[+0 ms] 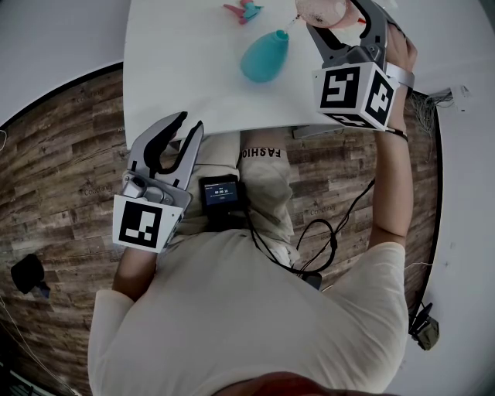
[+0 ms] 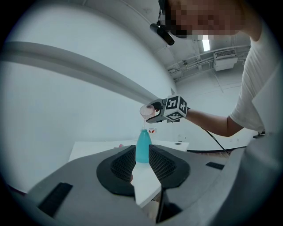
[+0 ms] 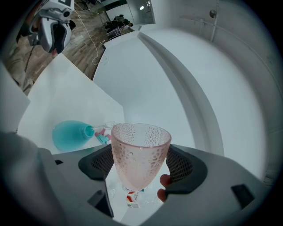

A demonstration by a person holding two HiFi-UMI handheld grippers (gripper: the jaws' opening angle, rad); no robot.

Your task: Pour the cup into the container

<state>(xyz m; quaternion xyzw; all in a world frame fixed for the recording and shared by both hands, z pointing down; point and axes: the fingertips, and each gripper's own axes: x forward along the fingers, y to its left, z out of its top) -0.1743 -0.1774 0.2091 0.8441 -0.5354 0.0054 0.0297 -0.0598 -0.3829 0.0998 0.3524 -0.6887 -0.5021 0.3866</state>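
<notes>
Jaws of the right gripper (image 3: pixel 140 164) are closed on the pink dimpled cup (image 3: pixel 140 152), with both mesh pads pressed against its lower wall. I record the cup as tipped, its mouth turned toward the teal bottle (image 3: pixel 70 134). The bottle stands upright on the white table (image 1: pixel 186 69). From the left gripper view the cup sits in the air directly above the bottle's neck, clear of it. A thin line that looks like liquid runs from the rim down to the bottle's mouth. I cannot tell how much remains in the cup; its wall is see-through and shows no clear level. The left gripper (image 2: pixel 142 165) has its jaws apart with nothing between the pads. The bottle appears in the gap only because it stands well beyond them on the table. In the head view this gripper hangs low, off the near edge of the table and beside the person's lap, well apart from the bottle. A small pink and teal item (image 1: pixel 244 10) lies on the far part of the table, near the bottle but not touching it. A small dark device with a lit screen (image 1: pixel 220 191) rests at the person's lap, with cables trailing from it. The floor (image 1: pixel 62 155) around the table is wood plank.
</notes>
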